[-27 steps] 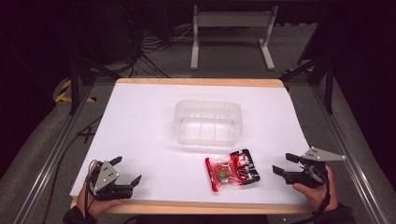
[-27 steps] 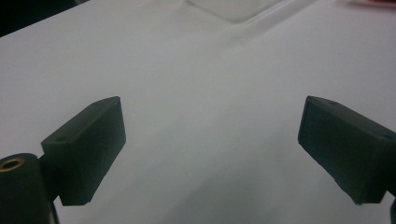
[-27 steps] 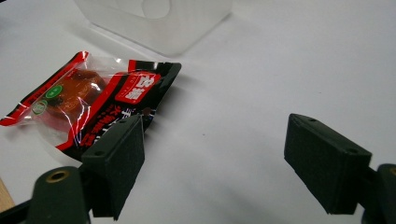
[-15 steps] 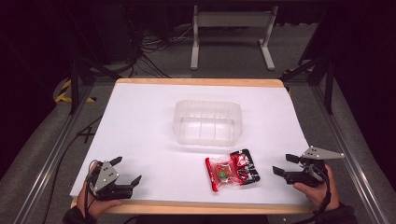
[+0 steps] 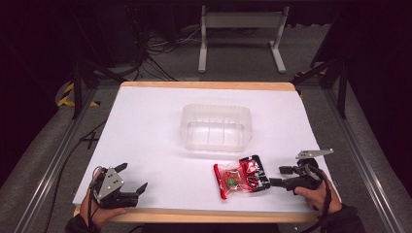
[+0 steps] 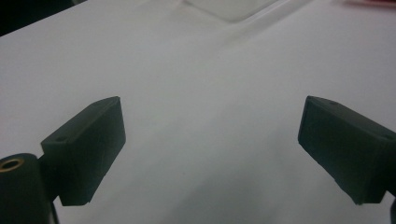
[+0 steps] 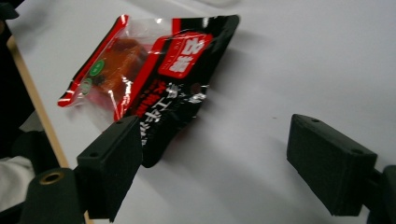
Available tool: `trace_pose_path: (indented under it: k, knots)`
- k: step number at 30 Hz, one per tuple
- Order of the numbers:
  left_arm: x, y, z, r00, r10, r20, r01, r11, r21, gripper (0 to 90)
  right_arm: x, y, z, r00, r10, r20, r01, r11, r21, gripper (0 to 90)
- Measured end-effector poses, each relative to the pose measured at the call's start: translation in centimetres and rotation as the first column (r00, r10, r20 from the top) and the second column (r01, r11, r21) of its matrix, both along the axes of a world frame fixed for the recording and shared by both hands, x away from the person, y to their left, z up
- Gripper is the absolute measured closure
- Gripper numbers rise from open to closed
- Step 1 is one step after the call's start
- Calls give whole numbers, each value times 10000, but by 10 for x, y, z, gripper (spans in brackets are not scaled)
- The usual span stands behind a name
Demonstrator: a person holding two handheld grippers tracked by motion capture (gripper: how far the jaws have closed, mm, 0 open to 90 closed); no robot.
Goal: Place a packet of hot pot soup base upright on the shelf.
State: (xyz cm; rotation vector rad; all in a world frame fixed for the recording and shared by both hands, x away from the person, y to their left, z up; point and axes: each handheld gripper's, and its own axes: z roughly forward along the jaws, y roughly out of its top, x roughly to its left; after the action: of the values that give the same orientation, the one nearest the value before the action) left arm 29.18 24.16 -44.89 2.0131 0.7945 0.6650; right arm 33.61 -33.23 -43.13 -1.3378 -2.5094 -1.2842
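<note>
Reaching: right tongs [image 5: 278, 176] wide open beside snack packet [image 5: 241, 177] | left tongs [image 5: 131, 178] open, empty

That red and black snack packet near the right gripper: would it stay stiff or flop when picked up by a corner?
The snack packet would probably flop: it is thin crinkled film. Its glossy sheen suggests it may slip between the jaws. It lies flat on the white table, so a push would likely slide it, not roll it.

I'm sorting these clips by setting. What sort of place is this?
Probably a lab or recording setup, not a home: a white-topped table on a metal frame, loose cables on the grey floor, dark surroundings, and only a snack packet and clear tub laid out.
</note>
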Motion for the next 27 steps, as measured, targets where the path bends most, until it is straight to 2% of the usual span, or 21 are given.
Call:
trace_pose_path:
  k: [3, 6, 9, 14, 16, 17, 18, 22, 24, 26, 27]
  knots:
    - [1, 0, 0, 10000, -24, -8, 24, 10000, 7, 81, 3, 8, -3, 9993, 139, -347, -142, 9999, -59, 191]
    - [1, -1, 0, 10000, -52, 5, 52, 10000, 31, 82, 6, 14, -5, 9981, 271, -562, -262, 9995, 177, 184]
    - [1, -1, 0, 10000, -56, -22, 56, 10000, 35, 82, 8, 18, -6, 9965, 403, -731, -367, 9981, 496, 169]
    - [1, -4, -1, 9999, -117, -58, 118, 9999, 105, 82, 14, 24, -10, 9896, 688, -1263, -510, 9890, 1386, 148]
    - [2, -4, -1, 9999, -133, -69, 134, 9998, 124, 82, 15, 27, -11, 9880, 786, -1328, -584, 9870, 1497, 148]
    - [2, -4, -1, 9999, -116, -71, 116, 9999, 101, 82, 16, 29, -11, 9853, 894, -1454, -641, 9833, 1702, 147]
    - [2, -4, -1, 9999, -124, -71, 125, 9999, 107, 83, 19, 33, -14, 9779, 1169, -1733, -782, 9733, 2157, 147]
    - [2, -4, -1, 9998, -162, -85, 163, 9998, 117, 83, 25, 40, -18, 9673, 1541, -2016, -963, 9580, 2703, 146]
    - [2, -4, -1, 9998, -166, -80, 167, 9998, 126, 83, 27, 45, -18, 9656, 1637, -2019, -1045, 9557, 2750, 160]
    - [3, -5, -1, 9998, -169, -95, 170, 9998, 136, 83, 29, 50, -18, 9666, 1623, -1982, -1072, 9590, 2624, 226]
    - [3, -5, -1, 9998, -169, -95, 170, 9998, 136, 83, 29, 53, -18, 9699, 1537, -1889, -1041, 9629, 2489, 263]
